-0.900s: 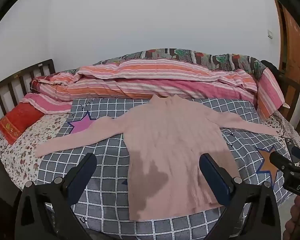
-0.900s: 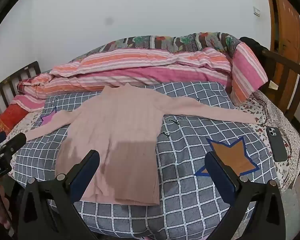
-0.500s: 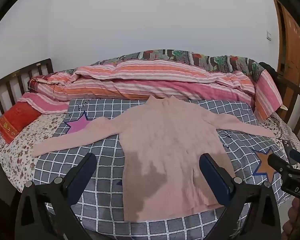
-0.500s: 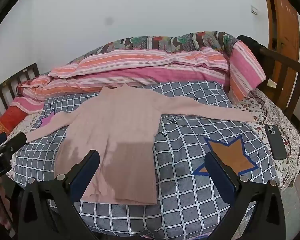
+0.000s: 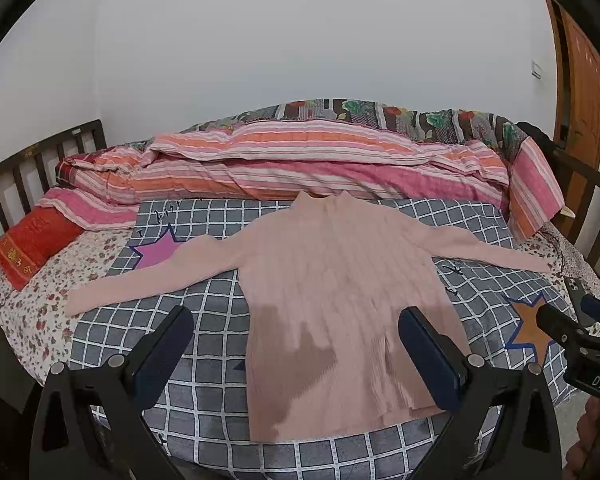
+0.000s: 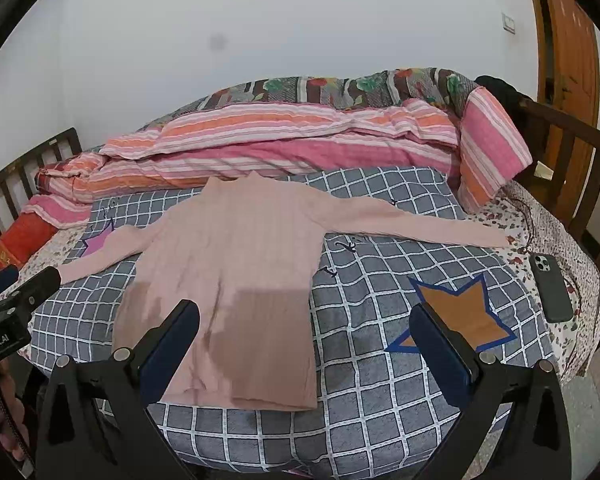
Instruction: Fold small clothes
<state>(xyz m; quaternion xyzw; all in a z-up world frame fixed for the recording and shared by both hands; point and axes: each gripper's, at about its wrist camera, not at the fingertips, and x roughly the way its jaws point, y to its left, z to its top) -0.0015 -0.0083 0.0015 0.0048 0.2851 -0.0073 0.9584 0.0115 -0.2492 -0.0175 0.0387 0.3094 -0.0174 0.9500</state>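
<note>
A pink ribbed long-sleeved sweater point(image 5: 332, 292) point(image 6: 236, 268) lies flat, face up, on a grey checked blanket point(image 5: 204, 344) point(image 6: 380, 364), both sleeves spread out sideways and the collar toward the far bedding. My left gripper point(image 5: 296, 344) hovers open above the sweater's lower hem, nothing between its fingers. My right gripper point(image 6: 304, 340) is open too, above the hem's right corner and the blanket, holding nothing. Each gripper shows at the edge of the other's view.
Striped pink-orange quilts point(image 5: 308, 164) are piled along the back of the bed. A red pillow point(image 5: 32, 240) lies at the left by the wooden rail point(image 5: 24, 164). A dark phone point(image 6: 550, 286) rests on the floral sheet at the right, near a wooden rail point(image 6: 572, 148).
Both views have drawn back and up a little, so the sweater sits slightly farther away. Both grippers stay wide open and the sweater has not moved.
</note>
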